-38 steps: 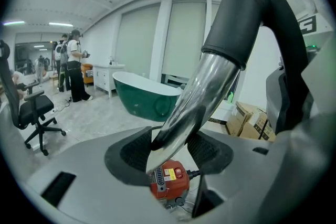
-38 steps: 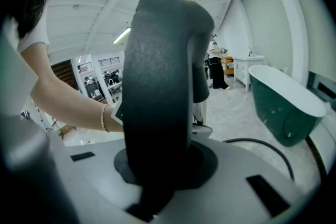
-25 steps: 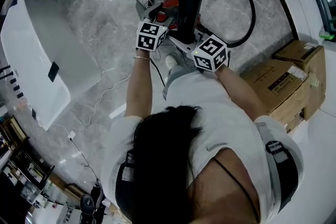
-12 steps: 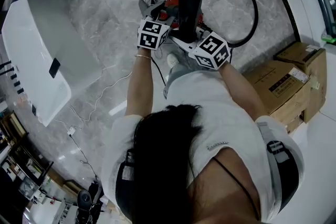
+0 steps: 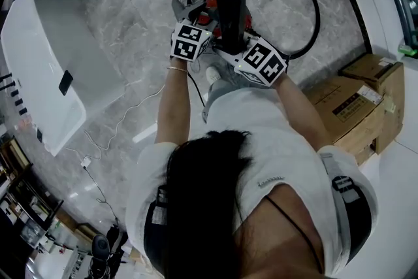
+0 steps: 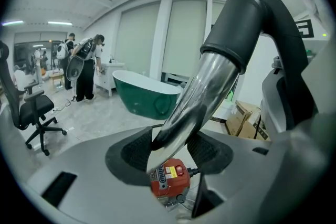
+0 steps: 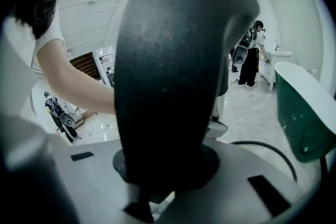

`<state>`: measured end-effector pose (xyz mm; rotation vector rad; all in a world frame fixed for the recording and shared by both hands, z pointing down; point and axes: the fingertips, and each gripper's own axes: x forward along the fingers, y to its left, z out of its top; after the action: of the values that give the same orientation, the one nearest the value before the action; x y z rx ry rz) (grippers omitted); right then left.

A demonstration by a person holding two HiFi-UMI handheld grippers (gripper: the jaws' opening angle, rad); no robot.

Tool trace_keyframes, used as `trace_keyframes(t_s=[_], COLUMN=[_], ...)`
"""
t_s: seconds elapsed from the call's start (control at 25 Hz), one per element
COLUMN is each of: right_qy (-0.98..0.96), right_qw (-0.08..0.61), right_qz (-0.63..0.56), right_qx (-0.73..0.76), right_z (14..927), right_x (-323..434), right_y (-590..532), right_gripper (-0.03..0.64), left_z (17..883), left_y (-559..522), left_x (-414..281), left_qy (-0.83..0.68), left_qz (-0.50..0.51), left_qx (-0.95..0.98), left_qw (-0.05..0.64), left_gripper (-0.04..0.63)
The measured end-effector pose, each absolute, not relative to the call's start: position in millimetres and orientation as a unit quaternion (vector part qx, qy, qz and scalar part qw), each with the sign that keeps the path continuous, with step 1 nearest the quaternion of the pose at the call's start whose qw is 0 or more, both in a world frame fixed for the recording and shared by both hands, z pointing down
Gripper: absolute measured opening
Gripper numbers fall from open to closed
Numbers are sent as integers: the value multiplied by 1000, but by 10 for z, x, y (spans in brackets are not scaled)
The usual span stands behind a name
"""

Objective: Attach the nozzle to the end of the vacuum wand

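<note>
Chrome wand (image 6: 199, 97), the only one, slants from between the left gripper's (image 6: 170, 150) pads up and right into the collar of the single black nozzle (image 7: 173, 76). Left gripper clamps the wand. Right gripper (image 7: 168, 165) grasps the nozzle, jaws just eased slightly wider. One red vacuum (image 6: 169, 178) sits below.
</note>
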<state>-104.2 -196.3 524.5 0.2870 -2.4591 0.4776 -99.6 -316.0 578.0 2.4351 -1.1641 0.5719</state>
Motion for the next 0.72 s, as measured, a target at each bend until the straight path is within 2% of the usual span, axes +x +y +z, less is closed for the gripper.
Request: trace_keyframes(t_s=[0.32,0.72], right_qy=[-932,-938], right_qw=[268,257], right_qz=[209,204], right_qx=[127,110], right_z=[5297,5274], right_x=[-1043,-1047], right_y=[-1906,-1844], right_gripper=[72,74], left_z=[5825,5818], left_y=[-3105,-3082], left_x=[-980,-987], left_qy=[-420,-428], left_qz=[211,202], left_qx=[863,860], left_qw=[185,191], left_gripper=[210,210])
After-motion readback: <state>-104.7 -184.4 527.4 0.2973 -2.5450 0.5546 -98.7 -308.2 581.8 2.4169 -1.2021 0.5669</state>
